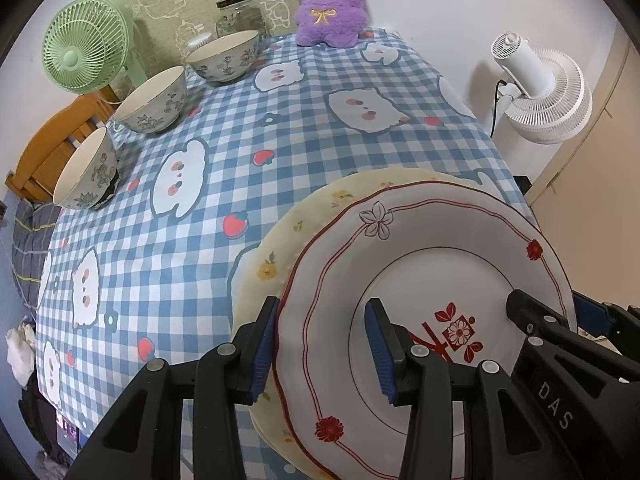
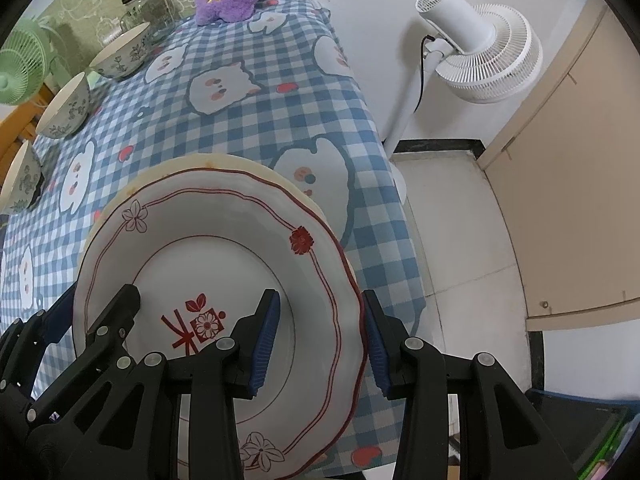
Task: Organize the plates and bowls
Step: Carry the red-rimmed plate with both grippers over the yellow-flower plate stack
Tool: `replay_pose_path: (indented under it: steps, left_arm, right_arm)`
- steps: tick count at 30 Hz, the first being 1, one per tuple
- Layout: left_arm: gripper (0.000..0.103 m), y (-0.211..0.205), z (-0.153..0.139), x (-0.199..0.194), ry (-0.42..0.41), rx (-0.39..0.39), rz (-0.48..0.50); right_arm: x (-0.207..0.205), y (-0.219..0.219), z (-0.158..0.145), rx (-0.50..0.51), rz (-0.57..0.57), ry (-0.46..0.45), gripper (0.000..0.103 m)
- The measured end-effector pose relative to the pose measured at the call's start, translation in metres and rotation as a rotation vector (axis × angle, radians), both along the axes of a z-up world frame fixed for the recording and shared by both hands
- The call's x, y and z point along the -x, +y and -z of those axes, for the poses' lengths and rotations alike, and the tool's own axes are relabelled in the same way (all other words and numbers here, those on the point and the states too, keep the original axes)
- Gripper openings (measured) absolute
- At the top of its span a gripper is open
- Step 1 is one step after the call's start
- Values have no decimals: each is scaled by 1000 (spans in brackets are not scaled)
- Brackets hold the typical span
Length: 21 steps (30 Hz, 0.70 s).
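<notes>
The white plate (image 1: 432, 280) with red line and flowers lies on top of a yellow plate (image 1: 276, 264), at the near right part of the worktop (image 1: 280, 120), close to its right edge. The left claw (image 1: 324, 344) stands with its pads on both sides of the plate's left rim, and the right claw (image 2: 322, 340) does the same on the right rim; both are half spread, and I cannot tell surely if the pads press the rim or only stand beside it. I judge the step is to set or lift this plate with two claws together. To do it well, both claws should keep the same height, so the plate stays level, and it should sit centred on the yellow plate, because the stack is near the edge and could slide off. The three bowls (image 1: 154, 100) wait in a row along the far left side, well apart from the plates. The left view shows the bowls fully, and a green fan (image 1: 86, 54) behind them; the right view shows the floor (image 2: 460, 240) beside the worktop and the whole white fan (image 2: 476, 48), and how near the plates are to the edge.
</notes>
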<state>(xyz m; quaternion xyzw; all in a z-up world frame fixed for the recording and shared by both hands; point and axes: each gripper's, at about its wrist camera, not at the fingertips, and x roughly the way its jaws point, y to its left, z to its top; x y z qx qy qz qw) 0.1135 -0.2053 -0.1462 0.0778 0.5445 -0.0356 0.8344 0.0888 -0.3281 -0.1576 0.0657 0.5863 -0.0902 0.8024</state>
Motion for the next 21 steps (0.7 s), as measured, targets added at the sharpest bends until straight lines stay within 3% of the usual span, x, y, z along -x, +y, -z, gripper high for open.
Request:
replay_pose_path:
  steps: [8,16,21]
  left_arm:
    - [46,-3,2,2,-18,-33,0]
    - [58,-5,2,1,-16,-34,6]
    - [59,-5,2,0,-17,-33,2]
  right_arm:
    - [1,-2,3,-5,-5,-16,45]
    - [0,-7,7,-37,-5,-32,46]
    - [-1,-6,7,-43,-6,-35,50]
